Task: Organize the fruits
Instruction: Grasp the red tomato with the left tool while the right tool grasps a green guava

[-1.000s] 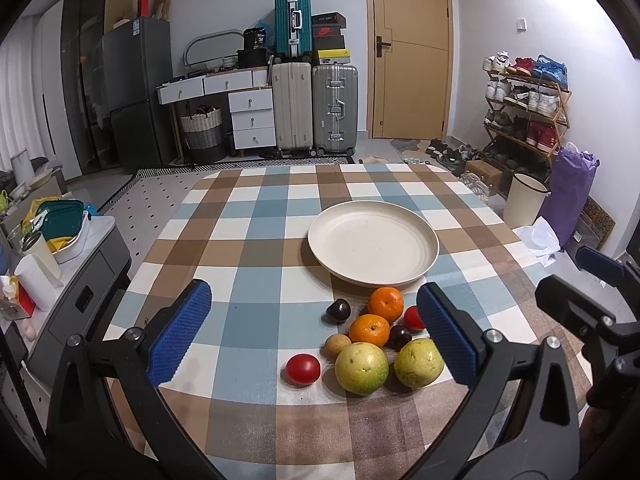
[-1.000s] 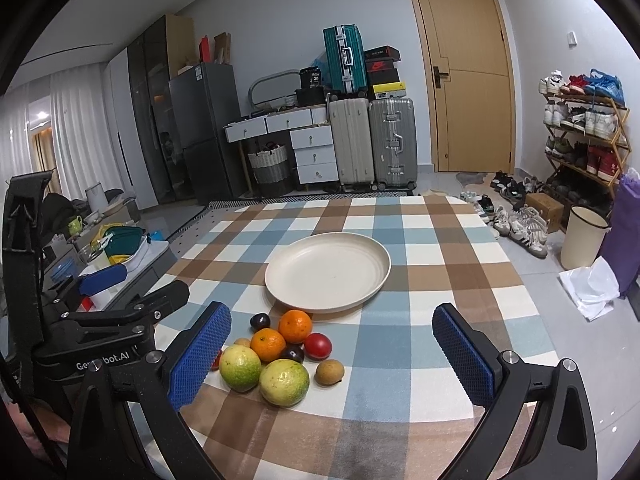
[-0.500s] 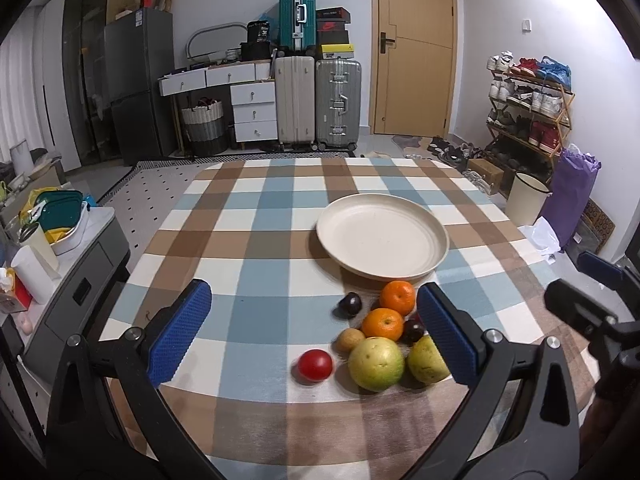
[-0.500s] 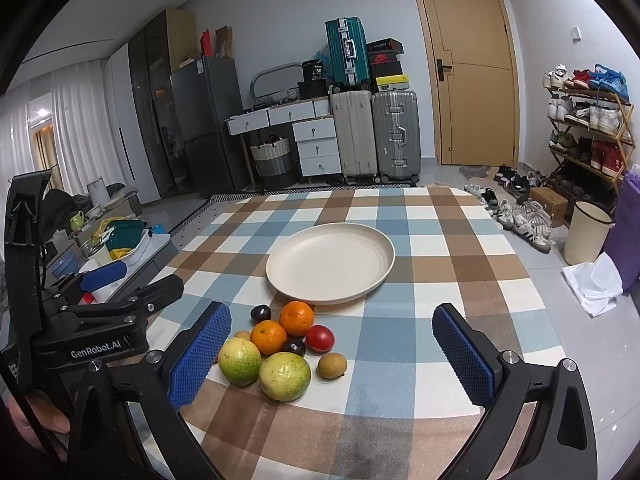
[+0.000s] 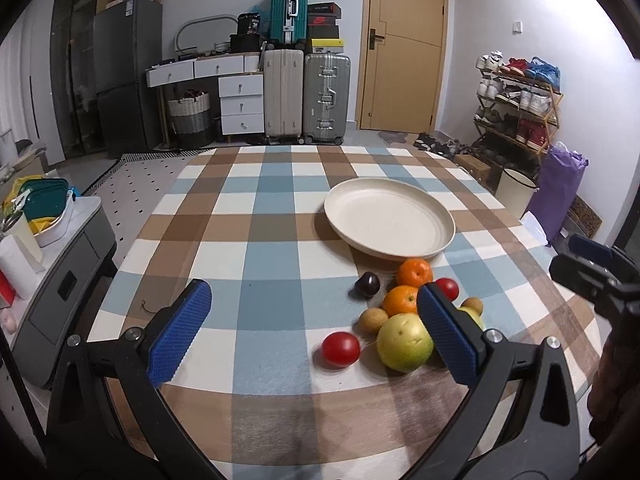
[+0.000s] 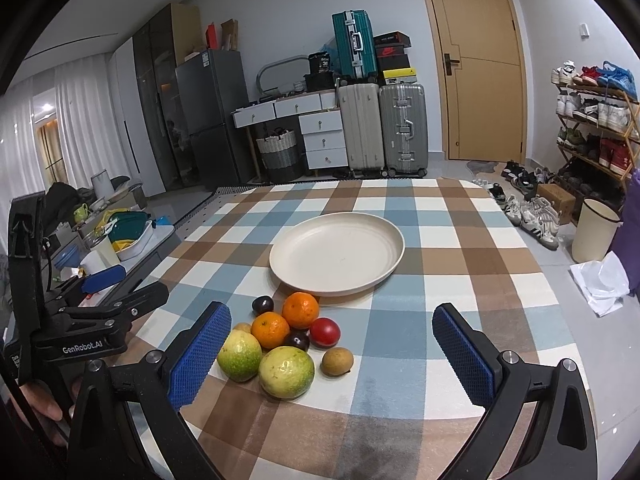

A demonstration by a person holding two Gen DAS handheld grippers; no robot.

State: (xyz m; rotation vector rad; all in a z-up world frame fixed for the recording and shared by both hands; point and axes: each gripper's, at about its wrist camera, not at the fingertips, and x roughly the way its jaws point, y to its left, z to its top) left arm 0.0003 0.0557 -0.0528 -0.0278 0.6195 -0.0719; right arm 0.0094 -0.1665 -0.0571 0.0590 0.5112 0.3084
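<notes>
An empty cream plate [image 5: 390, 218] [image 6: 338, 254] sits mid-table on a checked cloth. In front of it lies a cluster of fruit: two oranges [image 5: 415, 272] [image 6: 301, 310], two green-yellow guavas [image 5: 404, 342] [image 6: 286, 372], a red tomato [image 5: 341, 349], another red one [image 6: 325, 332], dark plums [image 5: 367, 285] [image 6: 263, 305] and small brown fruits [image 6: 338, 361]. My left gripper [image 5: 316, 332] is open and empty, held above the table just left of the cluster. My right gripper [image 6: 332, 356] is open and empty, above the cluster's near side.
The table [image 6: 460, 240] edge drops to the floor on the right, by a bin [image 6: 592, 230] and shoe rack [image 6: 592, 128]. A side cabinet with dishes [image 5: 48, 216] stands left of the table. Suitcases [image 5: 304, 92] and drawers line the far wall.
My left gripper has shifted left and slightly nearer, so the fruit cluster now sits under its right finger. The right gripper has moved slightly closer to the fruit. Both stay open.
</notes>
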